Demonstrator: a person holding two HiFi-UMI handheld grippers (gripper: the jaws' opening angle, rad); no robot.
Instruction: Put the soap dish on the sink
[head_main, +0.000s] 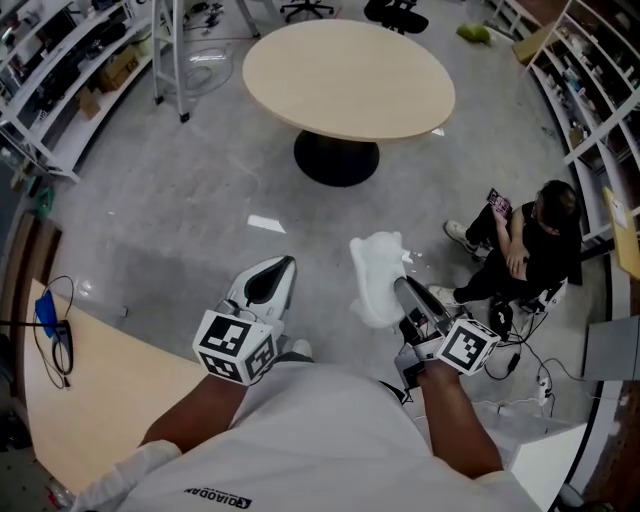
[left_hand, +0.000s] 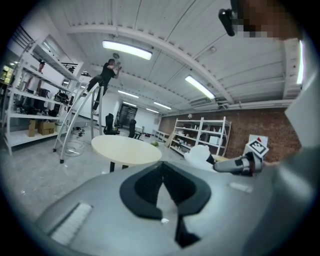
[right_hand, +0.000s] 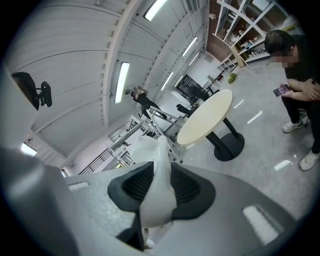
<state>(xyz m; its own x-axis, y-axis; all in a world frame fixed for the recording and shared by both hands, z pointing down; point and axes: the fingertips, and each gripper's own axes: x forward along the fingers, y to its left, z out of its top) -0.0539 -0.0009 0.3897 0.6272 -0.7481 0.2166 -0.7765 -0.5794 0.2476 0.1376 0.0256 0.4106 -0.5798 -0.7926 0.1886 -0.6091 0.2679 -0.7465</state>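
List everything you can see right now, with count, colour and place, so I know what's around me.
soap dish: one, white, held up in the right gripper's jaws
round table: one, beige top on a black foot, straight ahead
seated person: one, in black, to the right
shelving: white racks, along the left and right sides
person on a ladder: one, dark clothes, far left in the left gripper view
desk: one, light wood, lower left, with a cable on it
sink: none in view
left gripper: one, grey, jaws together, nothing between them
right gripper: one, grey, jaws shut on the soap dish
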